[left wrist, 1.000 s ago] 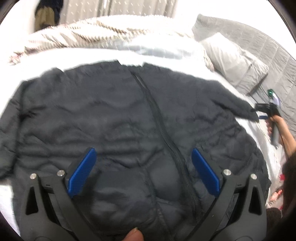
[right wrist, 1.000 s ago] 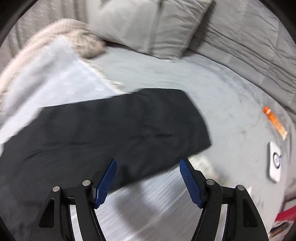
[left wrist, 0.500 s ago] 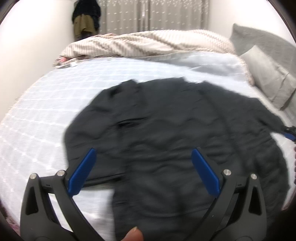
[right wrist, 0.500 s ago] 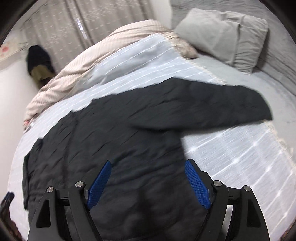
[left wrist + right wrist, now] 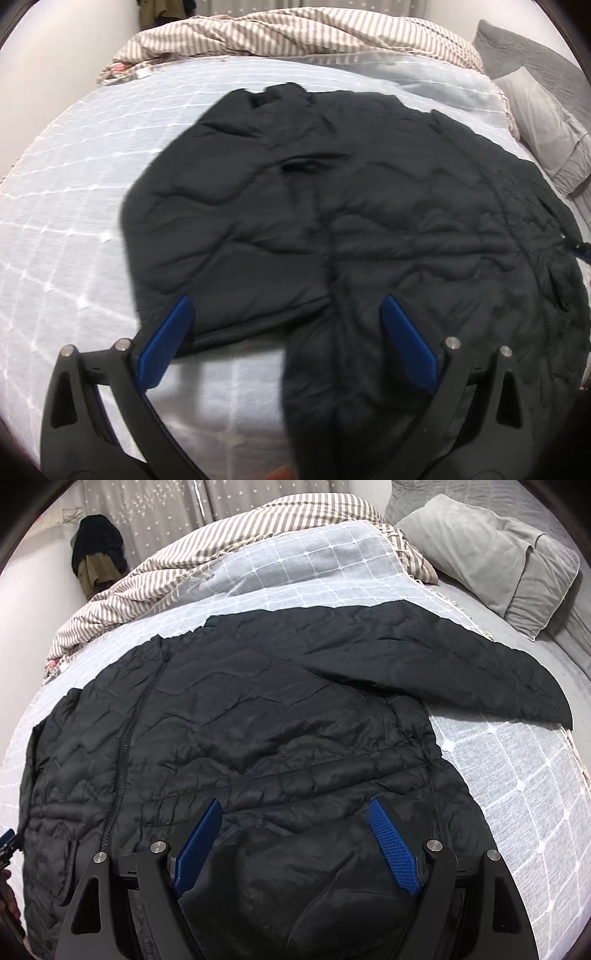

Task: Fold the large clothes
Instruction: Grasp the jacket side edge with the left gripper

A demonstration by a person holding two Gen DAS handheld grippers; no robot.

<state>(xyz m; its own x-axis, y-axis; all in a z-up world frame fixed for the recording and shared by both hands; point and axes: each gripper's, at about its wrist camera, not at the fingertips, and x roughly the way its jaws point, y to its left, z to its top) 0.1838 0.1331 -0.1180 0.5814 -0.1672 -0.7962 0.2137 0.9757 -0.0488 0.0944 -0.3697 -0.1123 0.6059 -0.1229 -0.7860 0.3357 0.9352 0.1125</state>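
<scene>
Jacket (image 5: 258, 738) lies spread beneath right hand-held gripper (image 5: 295, 834).

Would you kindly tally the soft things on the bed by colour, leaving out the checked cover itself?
Black: 1, the quilted jacket
Grey: 1, the pillow
Beige-and-white striped: 1, the bunched blanket
Total: 3

Your left gripper (image 5: 284, 321) pointed steeply down, its jaws closing on nothing; your right gripper (image 5: 295, 821) gaped, pads bare.
</scene>
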